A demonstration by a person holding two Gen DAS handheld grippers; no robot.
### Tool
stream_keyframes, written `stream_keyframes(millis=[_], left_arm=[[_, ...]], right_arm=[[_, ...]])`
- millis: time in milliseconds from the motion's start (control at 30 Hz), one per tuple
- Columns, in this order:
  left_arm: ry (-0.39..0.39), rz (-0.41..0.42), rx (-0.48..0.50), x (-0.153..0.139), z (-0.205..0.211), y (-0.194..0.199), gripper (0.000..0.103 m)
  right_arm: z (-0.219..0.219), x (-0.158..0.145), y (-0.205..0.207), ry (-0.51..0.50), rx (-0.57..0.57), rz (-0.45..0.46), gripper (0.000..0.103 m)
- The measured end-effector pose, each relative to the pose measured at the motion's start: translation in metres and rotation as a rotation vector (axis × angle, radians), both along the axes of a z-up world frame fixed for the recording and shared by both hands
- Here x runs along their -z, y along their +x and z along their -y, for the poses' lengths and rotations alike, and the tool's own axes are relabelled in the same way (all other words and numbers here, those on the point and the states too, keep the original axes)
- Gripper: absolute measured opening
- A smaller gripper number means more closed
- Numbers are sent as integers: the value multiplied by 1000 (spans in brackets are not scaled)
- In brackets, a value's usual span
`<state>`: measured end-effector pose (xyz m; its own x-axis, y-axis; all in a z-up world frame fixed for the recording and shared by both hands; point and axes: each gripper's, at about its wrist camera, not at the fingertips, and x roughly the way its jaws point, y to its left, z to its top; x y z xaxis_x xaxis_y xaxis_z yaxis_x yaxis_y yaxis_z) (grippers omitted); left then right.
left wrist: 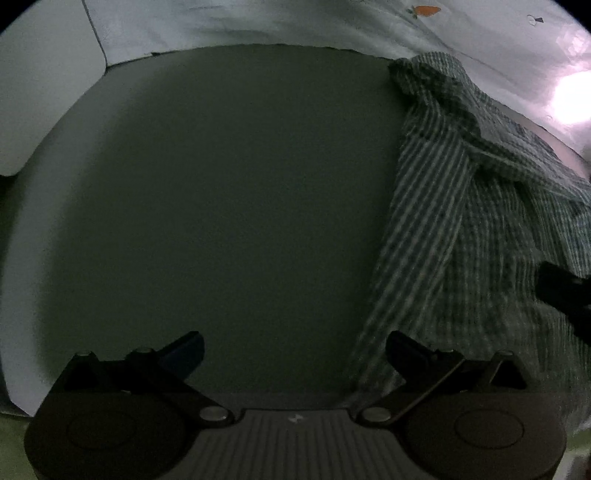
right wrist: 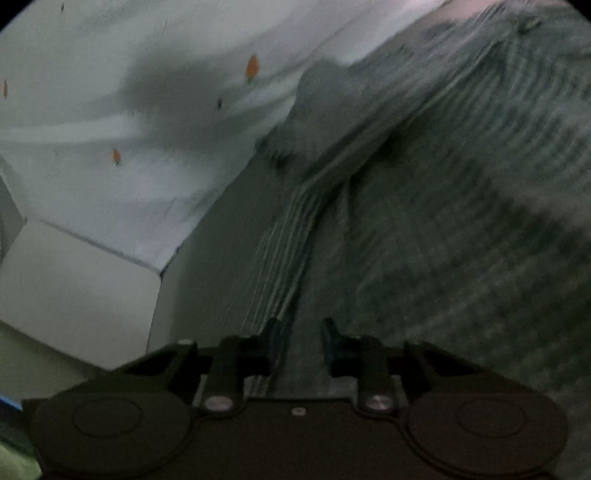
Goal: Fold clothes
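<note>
Striped shirt (left wrist: 461, 221) lies right of the spread, empty left gripper (left wrist: 295, 354); right gripper (right wrist: 301, 343), nearer, narrowed over its edge, pinch unconfirmed.

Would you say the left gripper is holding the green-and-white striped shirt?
No, the left gripper stands wide open over the bare dark mat, beside the striped shirt.

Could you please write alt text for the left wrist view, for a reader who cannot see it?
The left gripper hangs open over a dark green mat, nothing between its fingers. A crumpled green-and-white checked shirt lies along the mat's right side, and a pale sheet with small carrot prints lies beyond the mat.
</note>
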<state>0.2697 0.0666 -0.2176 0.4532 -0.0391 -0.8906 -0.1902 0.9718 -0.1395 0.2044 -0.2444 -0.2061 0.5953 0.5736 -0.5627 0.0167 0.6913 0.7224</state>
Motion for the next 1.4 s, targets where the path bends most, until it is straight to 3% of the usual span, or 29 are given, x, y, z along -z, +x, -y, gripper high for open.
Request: stream_keyframes(millis=[200,567,667,733,967,1400], left_arm=[[-18,-21,38,12,-28,-6,103],[-49,-50,94,25,-41,-4,103],[-46,-55,103,26,-39,-2,103],[-44,-55,104,27,-37,0,103],[-70,-54,106,24,-20,9,103],[-82,-82,266,20,89,21,103]], right_arm=[[-55,22,-10,9,-31,-78,29],[-73,36,-23,107,-29,-149,33],[-77,37,-24,122,-45,-131,8],[-74,36,-27,144,-41,-113,3],[-45,17,-40,157,-37,-67,2],[39,2,-43,101,44,-58,1]])
